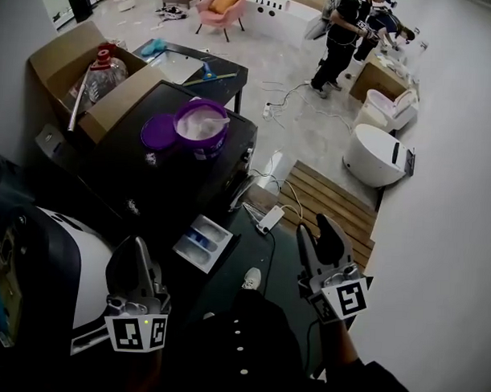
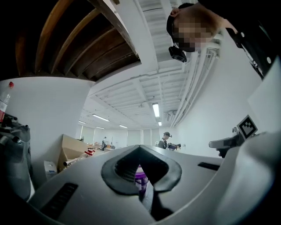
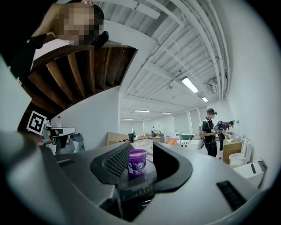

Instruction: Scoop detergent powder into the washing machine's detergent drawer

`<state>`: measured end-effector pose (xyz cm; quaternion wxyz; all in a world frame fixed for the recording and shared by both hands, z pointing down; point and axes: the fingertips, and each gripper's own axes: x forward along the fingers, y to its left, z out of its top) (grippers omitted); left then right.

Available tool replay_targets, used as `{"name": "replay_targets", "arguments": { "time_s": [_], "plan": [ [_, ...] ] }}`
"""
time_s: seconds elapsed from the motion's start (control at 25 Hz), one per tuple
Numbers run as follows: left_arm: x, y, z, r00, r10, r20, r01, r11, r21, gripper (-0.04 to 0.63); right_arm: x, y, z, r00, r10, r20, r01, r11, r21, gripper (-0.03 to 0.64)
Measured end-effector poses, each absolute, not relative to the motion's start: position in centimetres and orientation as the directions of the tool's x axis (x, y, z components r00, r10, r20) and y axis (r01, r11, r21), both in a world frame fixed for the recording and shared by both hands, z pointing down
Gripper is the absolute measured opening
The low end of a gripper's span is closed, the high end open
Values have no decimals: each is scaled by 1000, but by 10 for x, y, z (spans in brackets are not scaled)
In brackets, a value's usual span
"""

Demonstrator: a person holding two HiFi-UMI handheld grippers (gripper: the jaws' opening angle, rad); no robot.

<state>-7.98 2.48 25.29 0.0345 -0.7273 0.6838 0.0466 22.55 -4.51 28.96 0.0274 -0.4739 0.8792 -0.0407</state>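
A purple tub (image 1: pixel 201 125) holding white powder stands on the black washing machine top (image 1: pixel 126 175), its purple lid (image 1: pixel 158 133) lying beside it on the left. Below the machine's front, the white detergent drawer (image 1: pixel 204 242) is pulled out. My left gripper (image 1: pixel 141 252) hovers low at the left, near the drawer, its fingertips together and nothing held. My right gripper (image 1: pixel 314 226) hangs to the right of the drawer, open and empty. The tub (image 3: pixel 137 162) shows far off between the right jaws, and a sliver of the tub (image 2: pixel 140 178) shows below the left jaws' closed tips.
A cardboard box (image 1: pixel 81 73) with a plastic bottle sits behind the machine on the left. A dark side table (image 1: pixel 194 69) stands behind it. A power strip (image 1: pixel 270 218) and cables lie on the floor by a wooden pallet (image 1: pixel 334 202). People (image 1: pixel 339 38) stand far back.
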Motion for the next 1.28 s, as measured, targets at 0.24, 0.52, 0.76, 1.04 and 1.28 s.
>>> {"name": "replay_targets", "arguments": {
  "time_s": [0.24,0.52,0.76,1.04,1.28],
  "plan": [
    [-64,-19,251,-9,-995,-102,-1000,9,5,14,232,-107,288,-611,-792,0,-786,607,-118,160],
    [-67,-34,258,-118,-990,-82,-993,118,3,14,205,-163,313,-725,-686,63,-687,713,-140,160],
    [-103,-35,274,-182,-982,-41,-983,182,13,13,145,-210,338,-799,-586,135,-601,786,-144,158],
    [-151,-47,290,-195,-981,-19,-981,195,21,13,81,-288,366,-812,-498,304,-563,805,-186,137],
    [-172,-46,320,-229,-972,53,-971,232,59,14,52,-331,402,-815,-377,440,-514,821,-247,141]
  ]
}}
